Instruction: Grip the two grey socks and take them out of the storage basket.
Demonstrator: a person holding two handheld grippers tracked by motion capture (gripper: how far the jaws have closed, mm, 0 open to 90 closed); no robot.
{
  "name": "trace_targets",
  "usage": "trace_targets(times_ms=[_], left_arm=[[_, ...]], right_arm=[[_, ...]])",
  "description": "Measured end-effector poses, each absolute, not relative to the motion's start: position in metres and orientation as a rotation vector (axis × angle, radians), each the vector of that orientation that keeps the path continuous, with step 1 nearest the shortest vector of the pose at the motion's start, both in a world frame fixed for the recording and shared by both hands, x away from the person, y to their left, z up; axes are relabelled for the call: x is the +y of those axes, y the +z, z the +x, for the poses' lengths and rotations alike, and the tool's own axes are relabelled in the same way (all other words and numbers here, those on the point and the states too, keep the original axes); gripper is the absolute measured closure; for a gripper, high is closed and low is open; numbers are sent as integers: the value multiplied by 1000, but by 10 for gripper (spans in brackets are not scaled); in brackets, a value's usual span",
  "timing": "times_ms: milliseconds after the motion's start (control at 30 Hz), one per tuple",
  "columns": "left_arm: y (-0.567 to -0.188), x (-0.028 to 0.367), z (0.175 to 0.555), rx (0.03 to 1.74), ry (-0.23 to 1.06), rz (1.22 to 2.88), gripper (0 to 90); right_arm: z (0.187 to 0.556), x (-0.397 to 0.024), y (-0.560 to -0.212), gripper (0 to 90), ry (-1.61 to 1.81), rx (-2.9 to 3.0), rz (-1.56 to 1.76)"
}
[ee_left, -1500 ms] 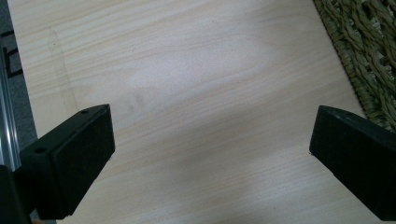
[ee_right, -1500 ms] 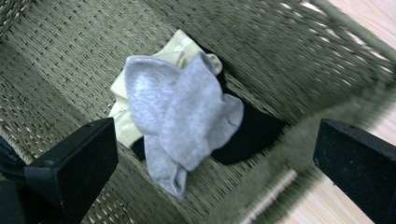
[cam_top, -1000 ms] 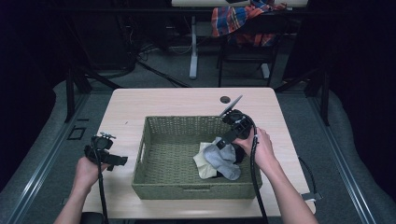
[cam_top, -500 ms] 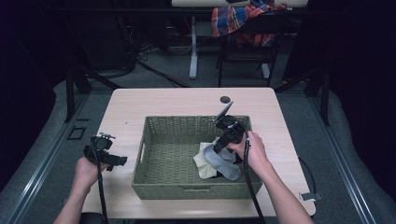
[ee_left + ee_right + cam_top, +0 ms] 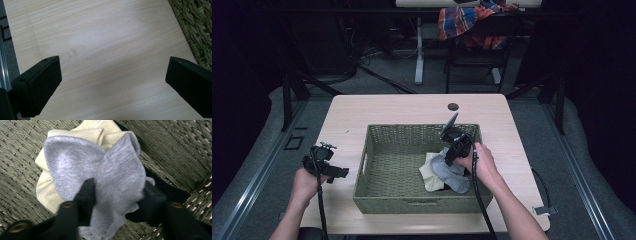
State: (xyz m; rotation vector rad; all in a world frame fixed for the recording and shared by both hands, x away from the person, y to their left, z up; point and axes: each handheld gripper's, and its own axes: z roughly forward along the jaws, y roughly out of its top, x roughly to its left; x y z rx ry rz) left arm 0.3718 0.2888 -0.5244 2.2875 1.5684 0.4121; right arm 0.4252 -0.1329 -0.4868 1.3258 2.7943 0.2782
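Two grippers: right gripper point(image 5: 116, 192) fingers pinch the grey sock point(image 5: 117, 175) inside the wicker basket point(image 5: 412, 205); left gripper point(image 5: 112, 82) open over the table point(image 5: 100, 37). Next, likely: lift it clear.

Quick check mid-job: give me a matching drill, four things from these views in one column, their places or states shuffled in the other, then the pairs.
Things:
1. grey sock
2. beige sock
3. left gripper
4. wicker basket

States:
A. open above bare tabletop
B. lying under another sock
C. standing in the middle of the wooden table
D. between the right gripper's jaws

Pairs: 1-D, 2-B, 3-A, 4-C
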Motion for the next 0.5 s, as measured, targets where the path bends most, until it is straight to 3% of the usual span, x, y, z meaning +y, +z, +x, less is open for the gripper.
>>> trace_targets(times_ms=[33, 67, 133, 500], left_arm=[[-524, 289, 372, 1567, 416, 2286, 7], [-524, 289, 372, 1566, 416, 2284, 7], [-523, 288, 371, 1563, 422, 2285, 7], [-524, 289, 371, 1570, 417, 2285, 7]], right_arm=[[425, -134, -486, 604, 275, 2797, 1326], [425, -136, -485, 722, 277, 2805, 1321], [425, -137, -485, 774, 276, 2809, 1314], [420, -148, -456, 801, 356, 2799, 1292]])
